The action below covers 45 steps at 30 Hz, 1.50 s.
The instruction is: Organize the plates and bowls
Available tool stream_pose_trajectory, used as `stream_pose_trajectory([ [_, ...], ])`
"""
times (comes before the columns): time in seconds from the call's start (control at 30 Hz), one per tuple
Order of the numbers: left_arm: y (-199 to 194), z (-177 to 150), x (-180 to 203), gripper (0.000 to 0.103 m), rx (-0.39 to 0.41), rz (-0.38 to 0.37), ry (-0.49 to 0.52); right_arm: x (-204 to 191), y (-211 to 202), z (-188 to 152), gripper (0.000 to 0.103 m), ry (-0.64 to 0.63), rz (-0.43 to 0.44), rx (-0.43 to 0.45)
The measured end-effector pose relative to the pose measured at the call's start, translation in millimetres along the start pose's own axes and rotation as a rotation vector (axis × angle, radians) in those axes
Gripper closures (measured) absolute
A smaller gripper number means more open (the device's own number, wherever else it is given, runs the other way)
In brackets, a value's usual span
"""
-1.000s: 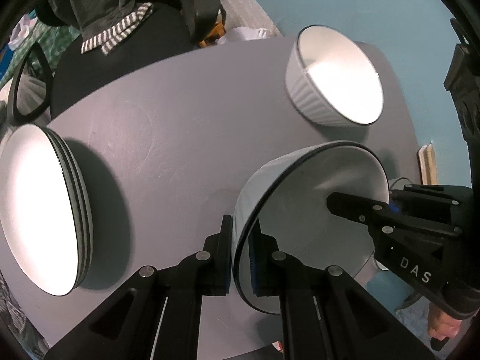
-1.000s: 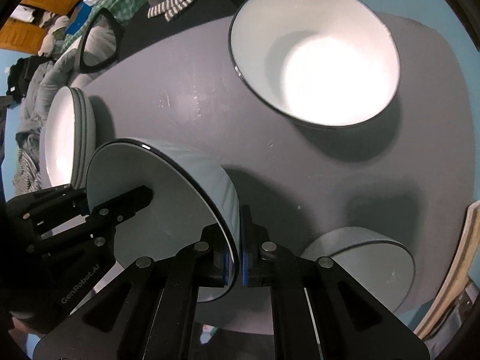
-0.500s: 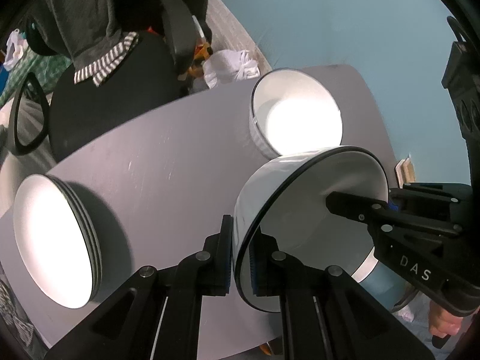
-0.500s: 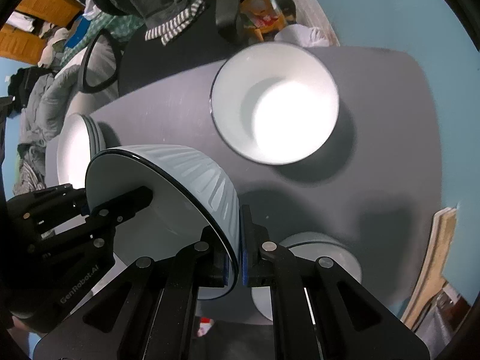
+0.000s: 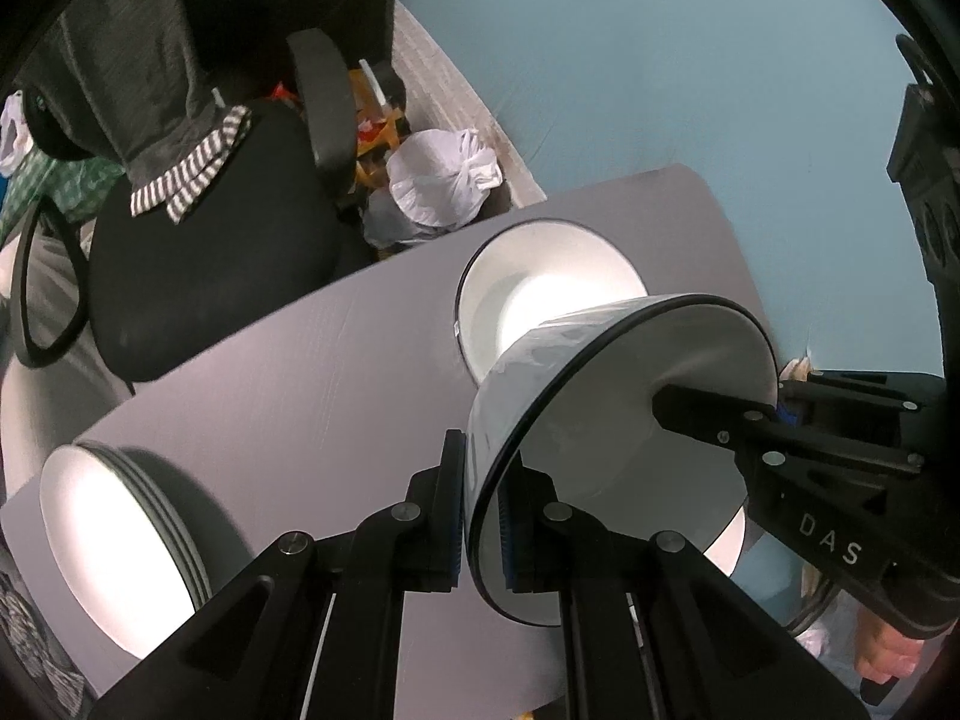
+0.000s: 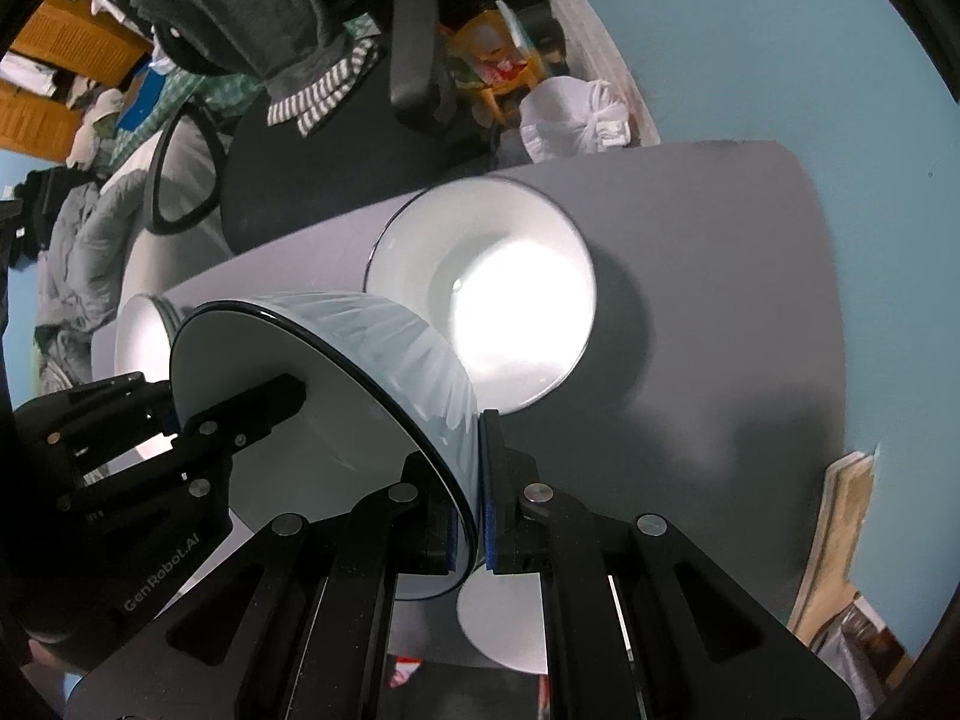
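Both grippers hold one ribbed white bowl with a dark rim [image 5: 630,420], also in the right wrist view [image 6: 336,396], lifted above the grey table [image 5: 300,372]. My left gripper [image 5: 483,516] is shut on its near rim; my right gripper [image 6: 474,492] is shut on the opposite rim and shows in the left view [image 5: 774,414]. A second white bowl [image 6: 498,288] stands on the table beyond, partly hidden in the left wrist view [image 5: 540,276]. A stack of white plates [image 5: 114,546] lies at the table's left.
A small white dish [image 6: 504,630] lies near the table's front edge under my right gripper. A black office chair [image 5: 210,252] with draped clothes stands beyond the table. A white bag [image 5: 438,180] lies on the floor by the blue wall.
Both grippers have lifted the held bowl higher and pulled back; the table, second bowl and plate stack look smaller and farther. Grips are unchanged.
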State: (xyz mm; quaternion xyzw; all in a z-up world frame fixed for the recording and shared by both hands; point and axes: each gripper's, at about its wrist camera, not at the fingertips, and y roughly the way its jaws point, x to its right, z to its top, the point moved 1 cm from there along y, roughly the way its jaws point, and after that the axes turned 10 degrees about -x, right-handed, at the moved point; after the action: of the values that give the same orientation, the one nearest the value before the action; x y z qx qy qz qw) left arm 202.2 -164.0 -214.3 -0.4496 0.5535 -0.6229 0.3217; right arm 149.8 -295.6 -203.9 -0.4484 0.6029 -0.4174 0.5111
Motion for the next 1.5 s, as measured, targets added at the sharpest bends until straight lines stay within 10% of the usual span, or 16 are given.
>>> stream_pose_trajectory([
  [1.5,44.1,60.9,5.6,0.093,-0.097,0.022,-0.036,43.4,22.0,54.5,0.095,0.044,-0.002,-0.095],
])
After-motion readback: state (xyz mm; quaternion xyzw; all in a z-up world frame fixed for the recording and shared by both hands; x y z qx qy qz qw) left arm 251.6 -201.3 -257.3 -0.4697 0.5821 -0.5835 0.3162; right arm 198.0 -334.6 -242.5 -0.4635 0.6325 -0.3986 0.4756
